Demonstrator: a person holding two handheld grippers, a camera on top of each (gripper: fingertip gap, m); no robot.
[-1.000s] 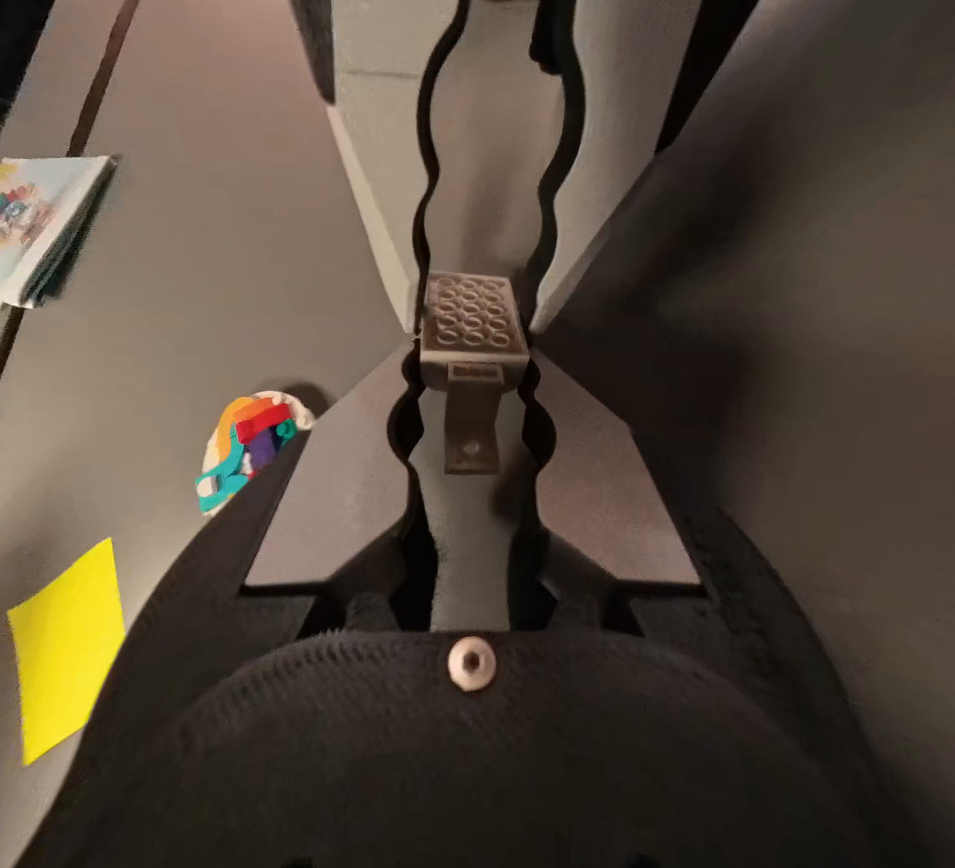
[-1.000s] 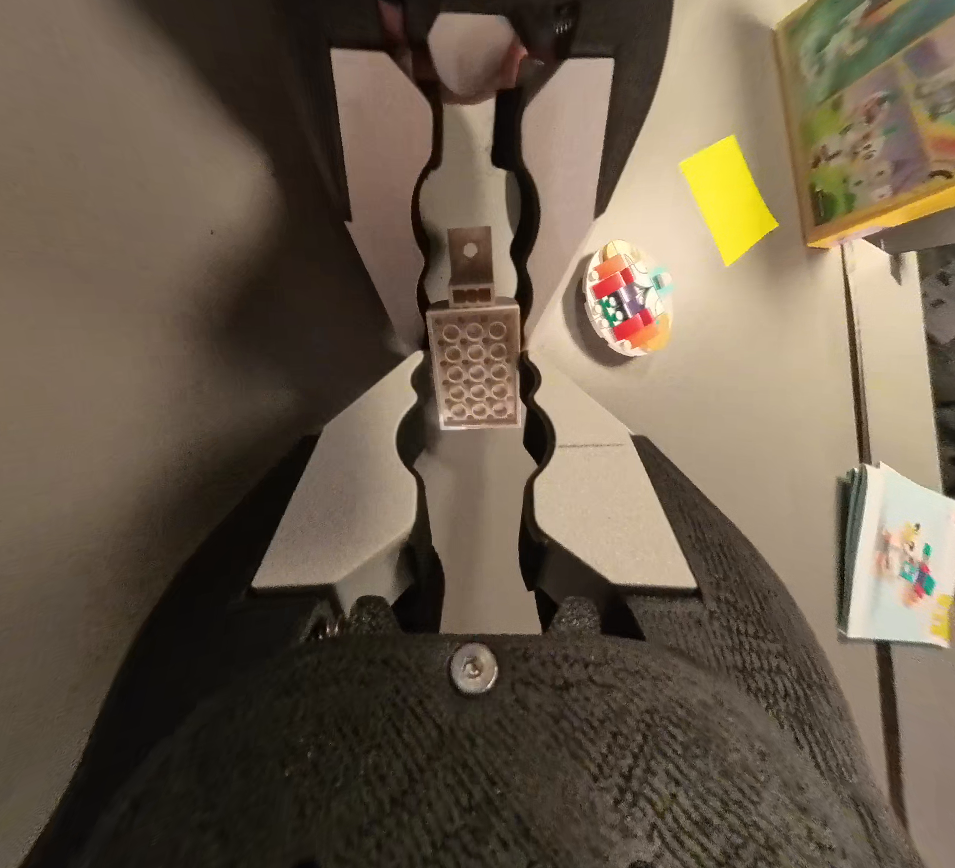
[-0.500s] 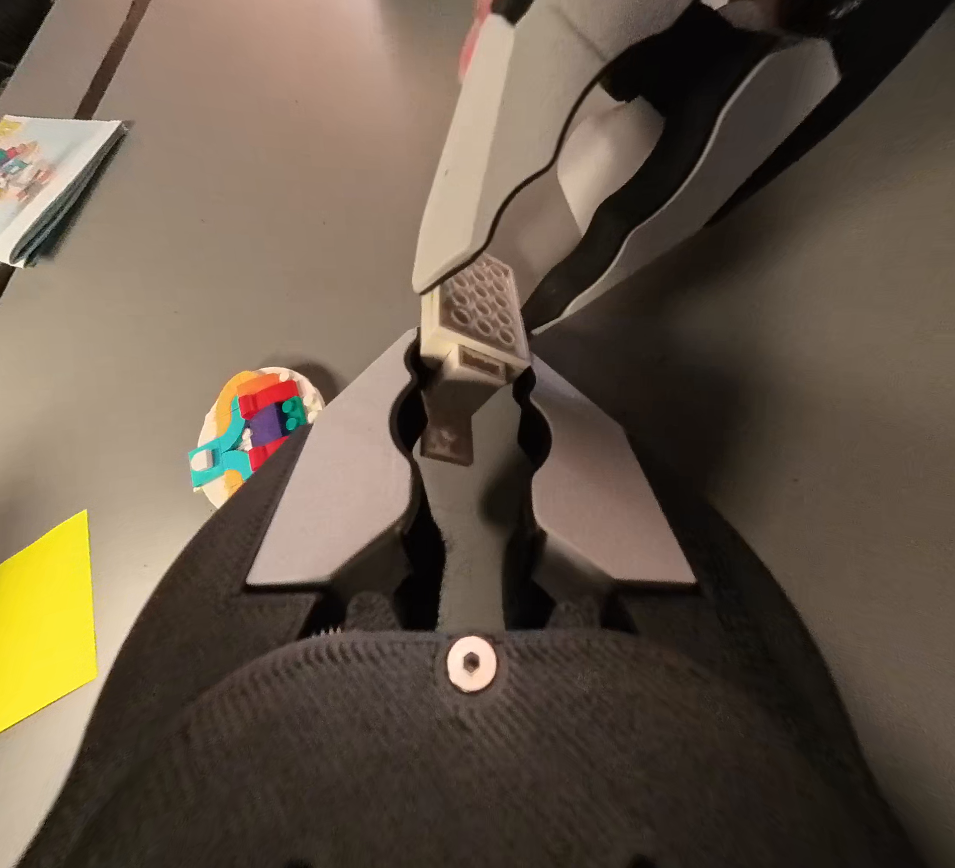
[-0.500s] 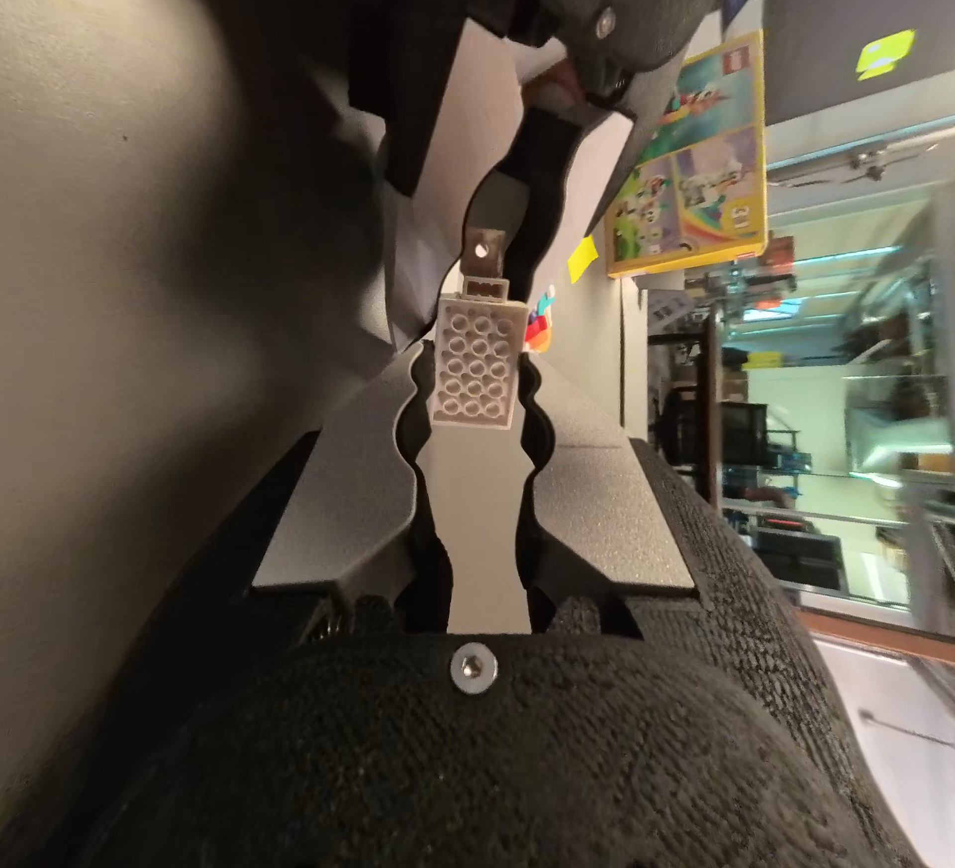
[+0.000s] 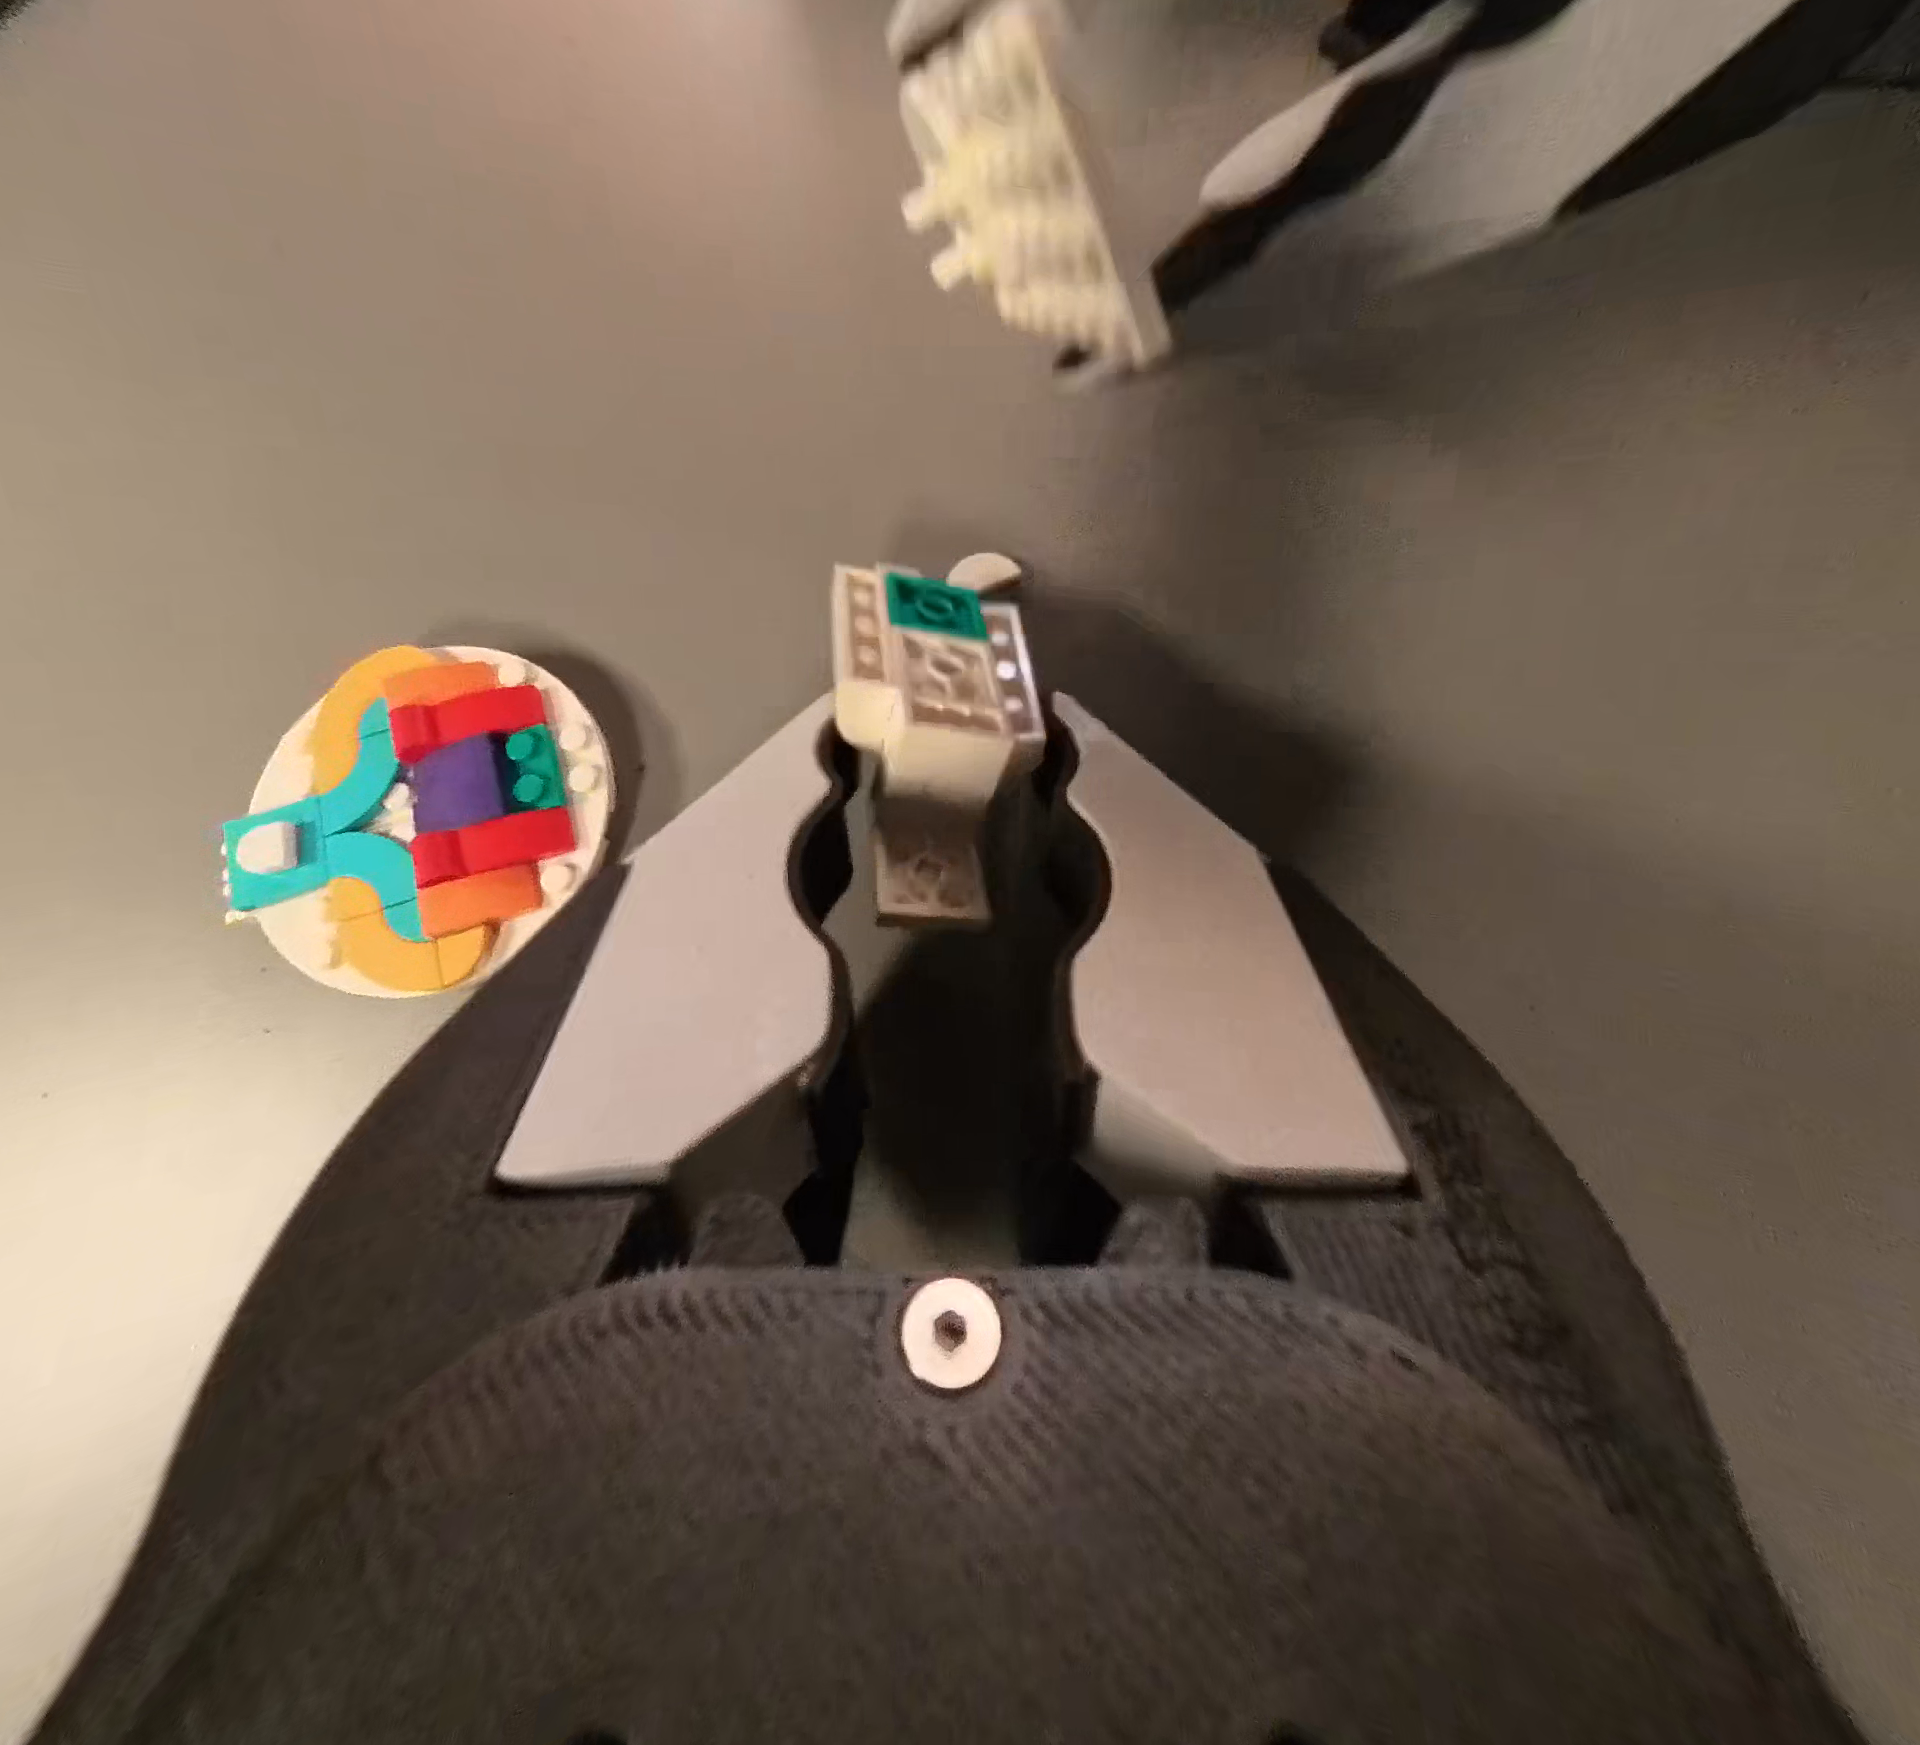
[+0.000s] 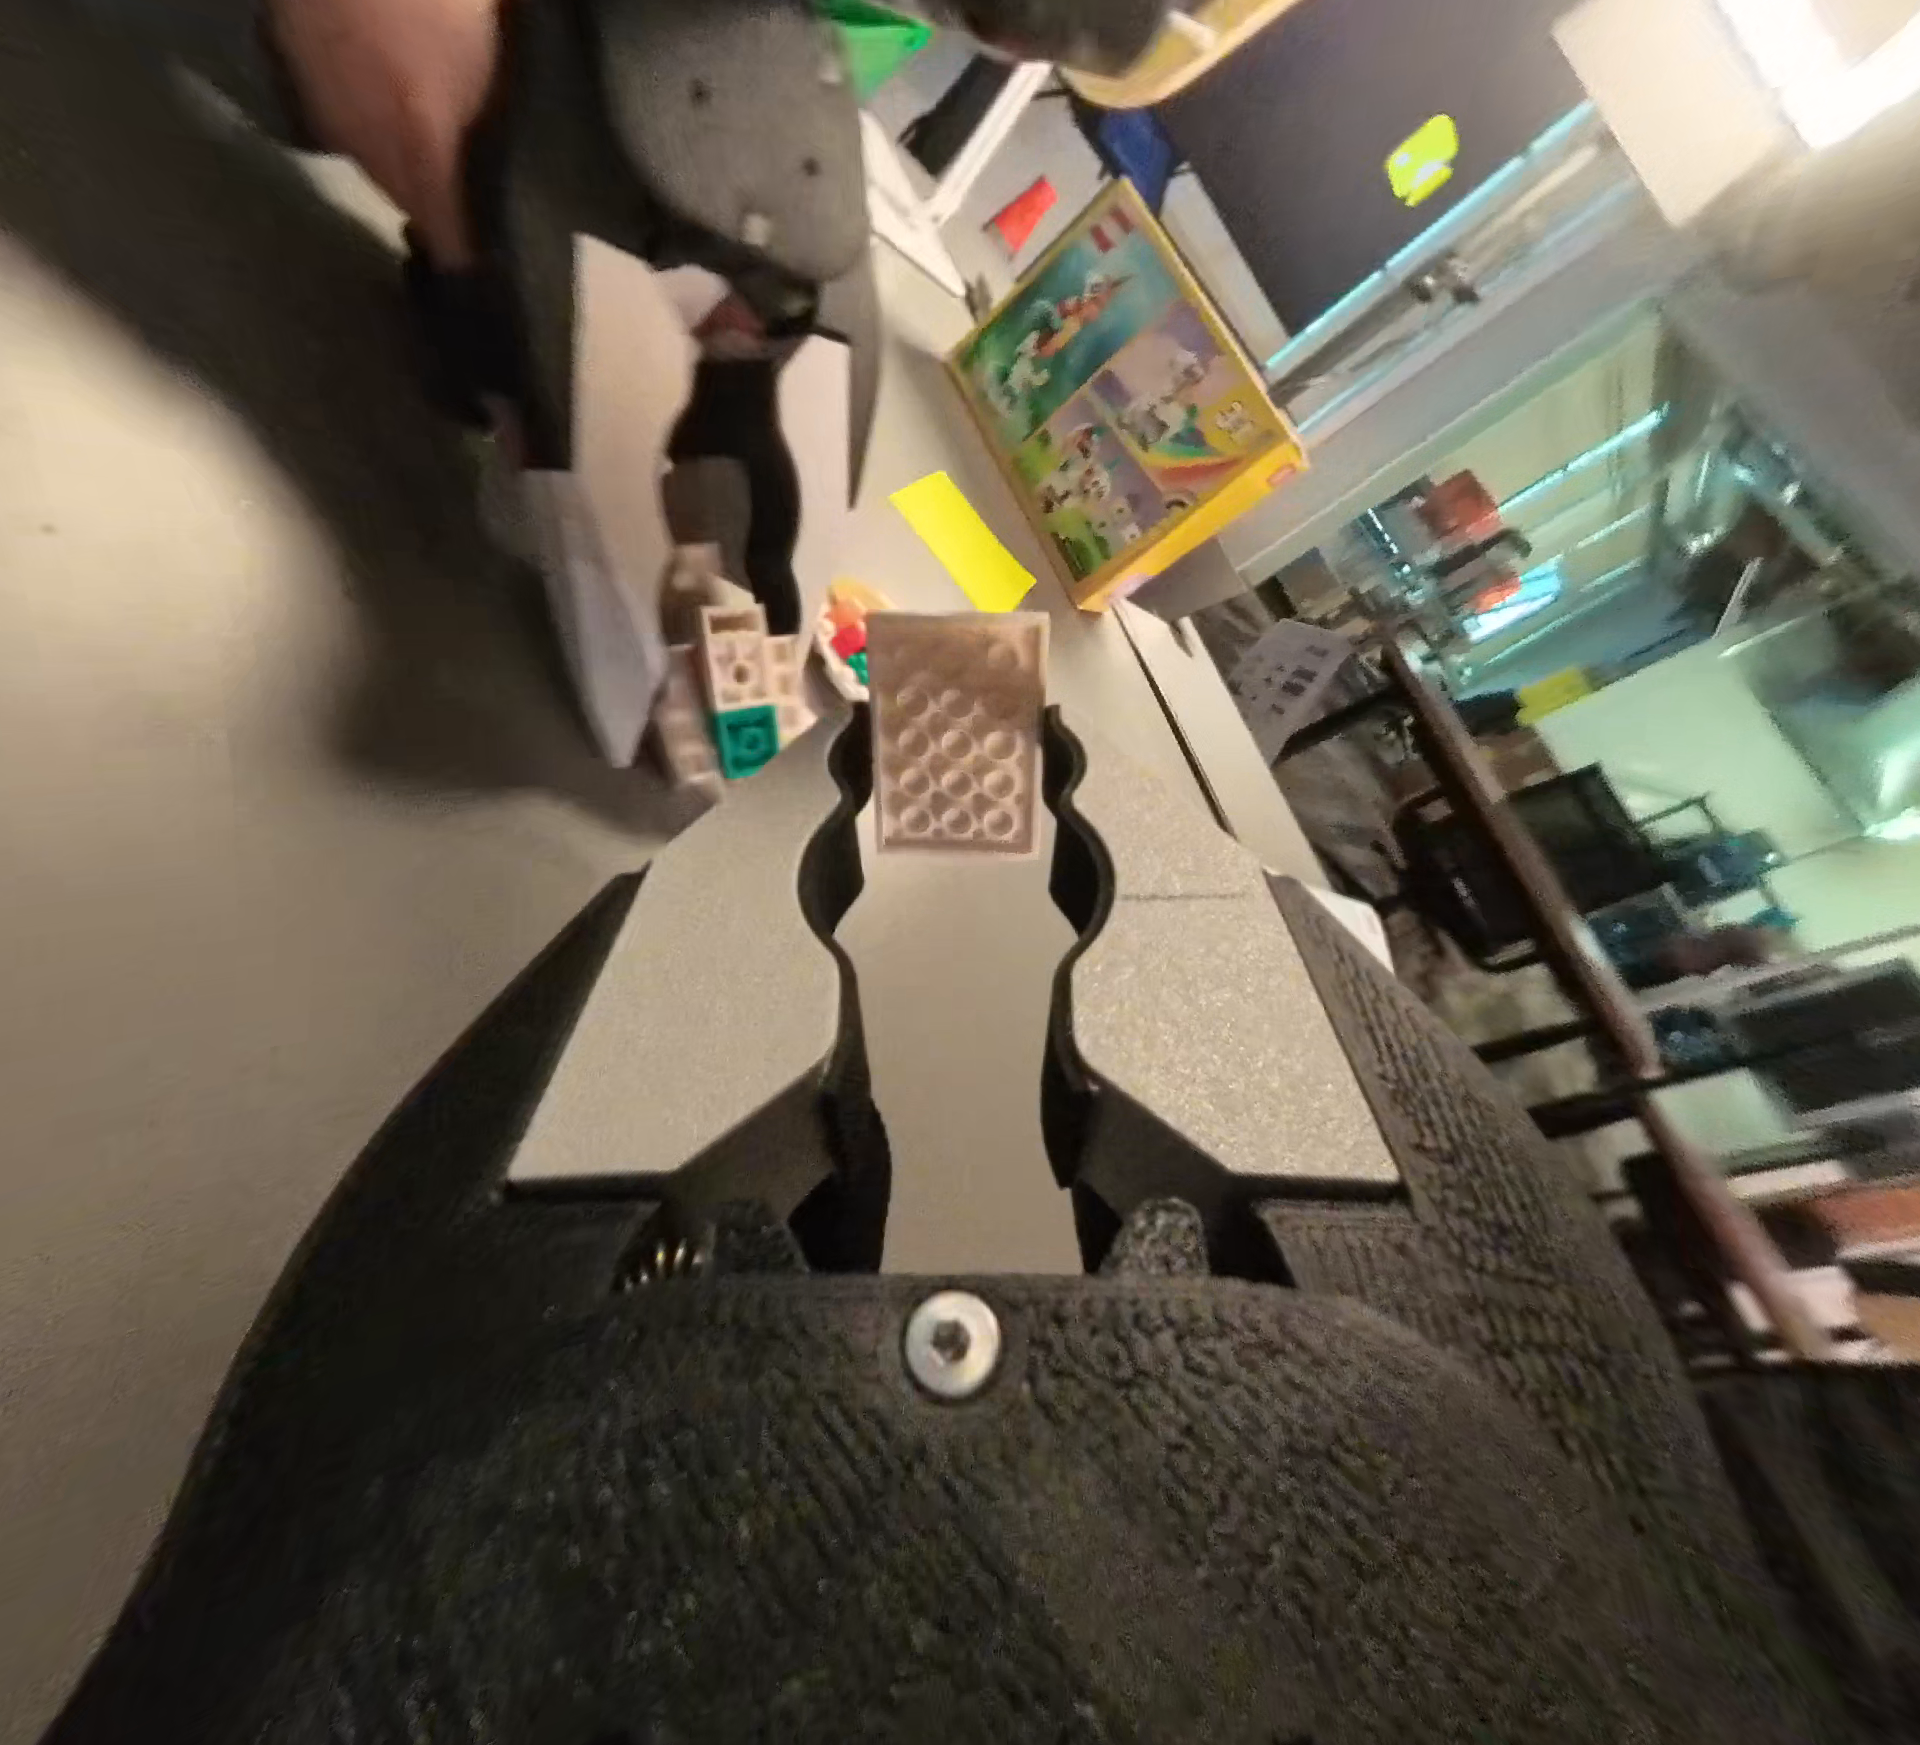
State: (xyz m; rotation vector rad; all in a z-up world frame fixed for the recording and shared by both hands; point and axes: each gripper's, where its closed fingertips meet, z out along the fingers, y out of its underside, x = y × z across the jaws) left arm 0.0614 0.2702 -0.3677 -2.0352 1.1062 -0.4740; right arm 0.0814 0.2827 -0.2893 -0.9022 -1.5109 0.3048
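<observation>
Gripping a small grey brick assembly (image 5: 935,708) with a teal tile on top, the left hand-held gripper (image 5: 940,739) hangs over the grey counter (image 5: 416,241) — a round colourful brick model (image 5: 426,812) lies just beside it. Well apart, the right hand-held gripper (image 6: 951,760) clamps a pale studded plate (image 6: 958,739).

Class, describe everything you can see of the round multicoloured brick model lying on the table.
The round brick model is a white studded disc, seemingly plastic, lying flat on the grey table. On top sit red, orange and yellow arched pieces, a purple block with a green studded brick beside it, and a teal forked piece overhanging the rim. It lies beside the left gripper; no contact is visible. From the right wrist view it is mostly hidden.
</observation>
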